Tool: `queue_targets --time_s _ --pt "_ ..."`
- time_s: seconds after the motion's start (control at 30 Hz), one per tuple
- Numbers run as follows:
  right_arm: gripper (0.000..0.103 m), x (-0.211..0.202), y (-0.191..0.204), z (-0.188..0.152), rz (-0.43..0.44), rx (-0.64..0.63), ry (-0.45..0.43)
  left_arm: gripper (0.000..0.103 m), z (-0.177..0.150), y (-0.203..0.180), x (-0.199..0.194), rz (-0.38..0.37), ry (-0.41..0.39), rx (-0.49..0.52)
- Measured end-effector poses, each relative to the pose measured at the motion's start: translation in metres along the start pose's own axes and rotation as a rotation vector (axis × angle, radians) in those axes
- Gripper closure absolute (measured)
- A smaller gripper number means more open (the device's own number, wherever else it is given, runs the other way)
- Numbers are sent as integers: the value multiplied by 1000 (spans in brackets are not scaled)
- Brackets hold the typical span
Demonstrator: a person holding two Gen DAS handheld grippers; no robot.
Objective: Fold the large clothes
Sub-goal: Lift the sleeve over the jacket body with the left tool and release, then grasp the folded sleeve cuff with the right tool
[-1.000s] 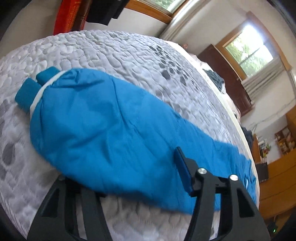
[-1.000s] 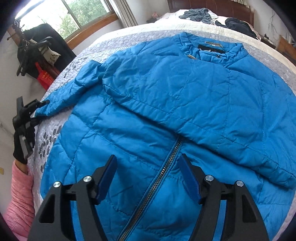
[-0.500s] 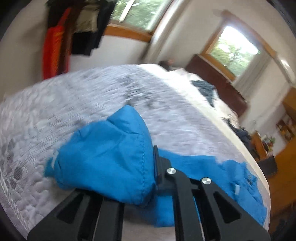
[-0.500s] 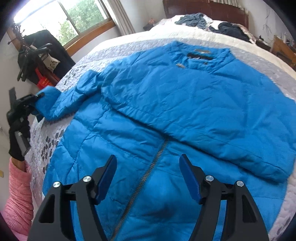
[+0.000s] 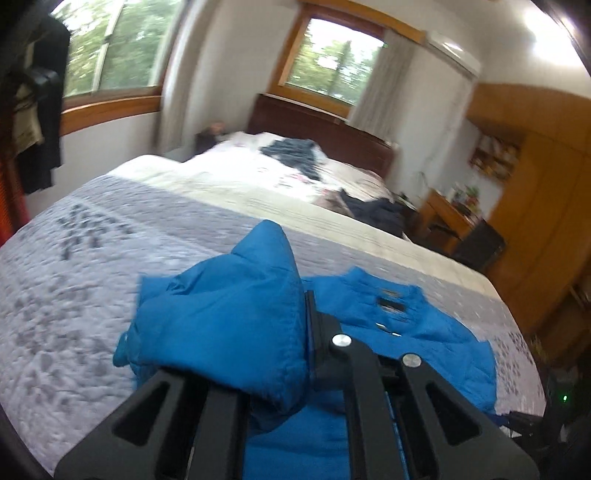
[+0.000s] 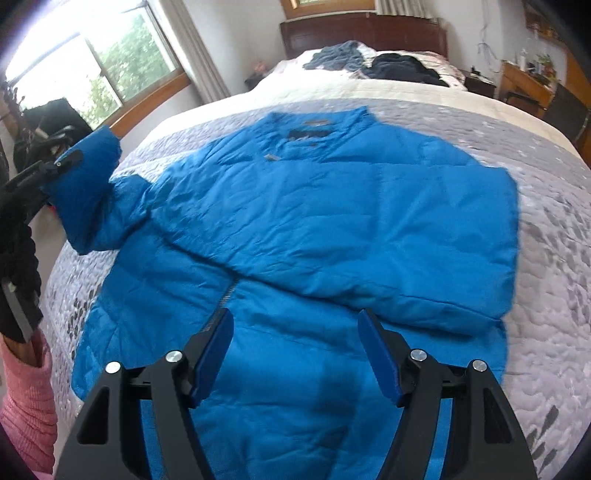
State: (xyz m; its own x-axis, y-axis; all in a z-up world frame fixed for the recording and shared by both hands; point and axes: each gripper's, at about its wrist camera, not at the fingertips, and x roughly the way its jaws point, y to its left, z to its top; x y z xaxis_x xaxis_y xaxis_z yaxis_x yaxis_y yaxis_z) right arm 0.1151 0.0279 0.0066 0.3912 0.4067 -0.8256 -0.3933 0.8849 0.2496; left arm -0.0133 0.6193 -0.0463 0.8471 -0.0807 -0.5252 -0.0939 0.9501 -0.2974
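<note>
Left gripper point(image 5: 291, 332) was clamped on the jacket point(image 6: 314, 206) sleeve point(image 5: 229, 325), lifted off the bed point(image 6: 546, 229) edge for folding inward, while the right gripper point(image 6: 295, 354) hung apart above the hem.

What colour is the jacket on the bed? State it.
Bright blue, seen best in the right wrist view: the jacket lies across the grey quilted bedspread.

Home bedroom — wide bed point(image 6: 546, 206) under a grey quilt, dark wooden headboard point(image 6: 369, 33), curtained windows point(image 5: 332, 62), wooden wardrobe point(image 5: 535, 192) — clothes hanging by the wall point(image 5: 40, 122).
</note>
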Motion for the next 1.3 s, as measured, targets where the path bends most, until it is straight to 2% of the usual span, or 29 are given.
queue_targets --time_s 0.13,0.3,0.43,0.53,0.67,0.8,0.87,0.93,1.0,1.1,1.17,1.2,1.3 --pt "33 -3 -15 1 -1 30 -9 98 -12 -52 16 -48 22 75" --pt "33 -2 -35 3 -23 80 -9 97 -34 -102 49 -112 97 126" --pt "33 -3 -50 3 -47 113 -13 97 -59 -124 84 -128 179 136" --pt "33 0 -56 3 -22 134 -2 97 -78 -134 109 -119 234 159" --pt "33 6 -59 3 -15 140 9 92 -95 -139 130 -138 310 179" --pt "33 10 -61 2 -9 151 20 80 -101 -125 133 -180 382 172" --pt "33 10 -60 2 -11 147 18 75 -102 -112 120 -230 406 158" --pt "32 9 -59 3 -9 149 15 61 -103 -97 99 -280 411 148" --pt "31 7 -57 5 11 148 13 57 -102 -79 78 -309 388 138" --pt "31 6 -47 14 94 159 28 57 -89 -44 48 -260 289 121" --pt "31 11 -33 26 135 158 54 56 -76 -21 41 -160 229 121" --pt "31 13 -26 33 144 153 64 56 -71 -12 43 -95 219 115" --pt "31 26 3 55 182 134 89 57 -67 9 62 -32 237 88"
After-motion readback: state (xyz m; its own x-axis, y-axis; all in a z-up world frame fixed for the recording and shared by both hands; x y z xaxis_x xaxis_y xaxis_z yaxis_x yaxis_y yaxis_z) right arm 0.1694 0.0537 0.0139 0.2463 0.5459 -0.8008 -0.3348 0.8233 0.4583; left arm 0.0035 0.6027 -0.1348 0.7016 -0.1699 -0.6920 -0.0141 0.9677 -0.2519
